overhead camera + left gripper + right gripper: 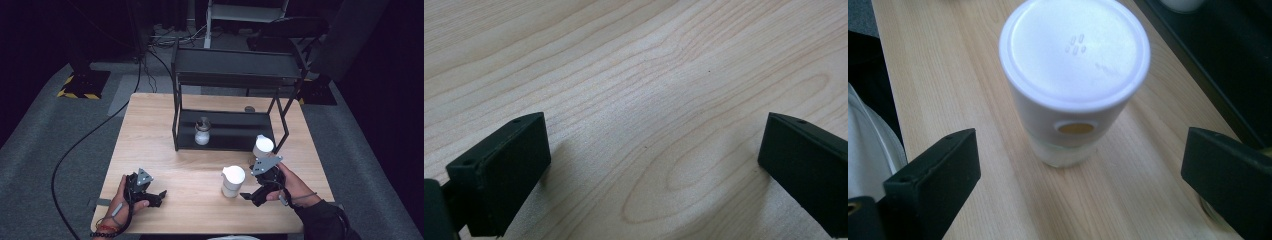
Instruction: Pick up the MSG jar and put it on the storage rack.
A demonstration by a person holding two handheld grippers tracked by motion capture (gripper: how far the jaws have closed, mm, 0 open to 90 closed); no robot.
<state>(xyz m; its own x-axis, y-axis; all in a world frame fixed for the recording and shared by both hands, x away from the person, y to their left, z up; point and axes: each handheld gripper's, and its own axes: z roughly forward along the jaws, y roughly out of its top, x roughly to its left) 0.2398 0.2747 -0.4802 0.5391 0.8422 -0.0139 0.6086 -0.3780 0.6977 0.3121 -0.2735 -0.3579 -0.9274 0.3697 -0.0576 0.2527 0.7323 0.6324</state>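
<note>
On the tabletop (165, 165), near its front edge, a white lidded jar (1074, 80) stands upright just ahead of the right gripper (1078, 175), whose fingers (935, 175) are spread wide with the jar not yet between them. To the left, the left gripper (649, 165) rests low over bare wood, fingers wide apart and holding nothing. Behind stands a black shelf rack (230, 70) with a small jar (202, 132) on its lower shelf.
</note>
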